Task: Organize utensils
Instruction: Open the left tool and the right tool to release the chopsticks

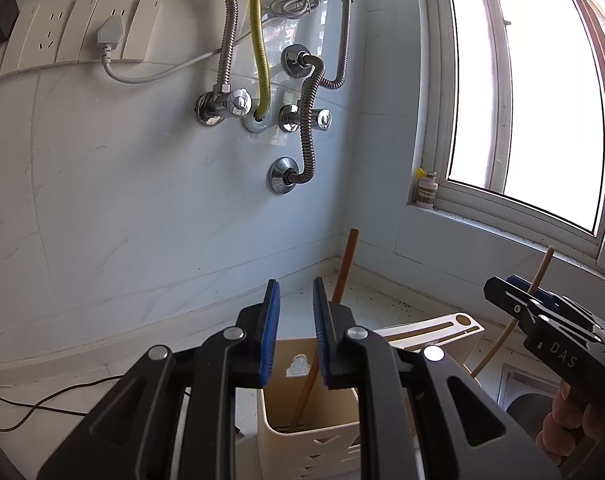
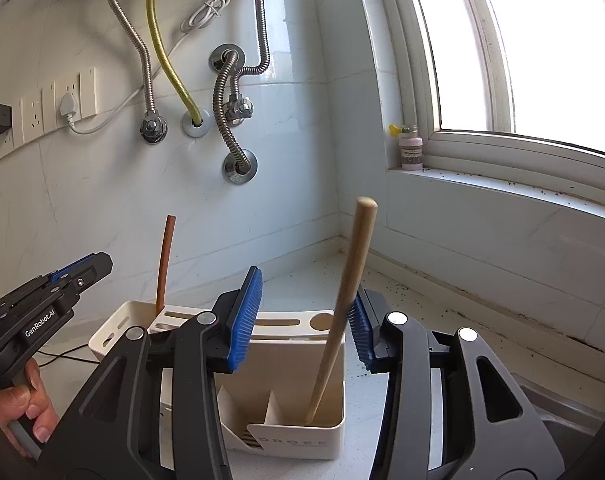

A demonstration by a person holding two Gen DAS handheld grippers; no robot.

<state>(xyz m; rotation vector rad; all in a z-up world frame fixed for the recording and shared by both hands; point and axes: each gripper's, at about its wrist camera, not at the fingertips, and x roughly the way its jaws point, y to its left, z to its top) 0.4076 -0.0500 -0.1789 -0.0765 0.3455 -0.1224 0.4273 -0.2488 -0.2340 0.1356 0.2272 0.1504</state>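
Pale wood: a light stick [image 2: 344, 300] stands steeply tilted in the near right compartment of the cream utensil holder [image 2: 334, 408], foot in the box, top leaning away toward the wall corner. The right gripper [image 2: 304, 316] straddles it with jaws apart; the shaft lies just beside the right pad, and whether it touches cannot be told. A darker reddish stick [image 1: 344, 264] stands nearly upright in the holder's far left compartment, dead ahead of the left gripper [image 1: 296, 328], whose jaws stand slightly parted with nothing pressed between them. Each hand is thus nearer its own stick. The holder's slotted top, the sink edge [image 2: 562, 404] and the window sill [image 2: 502, 188] bound any withdrawal.
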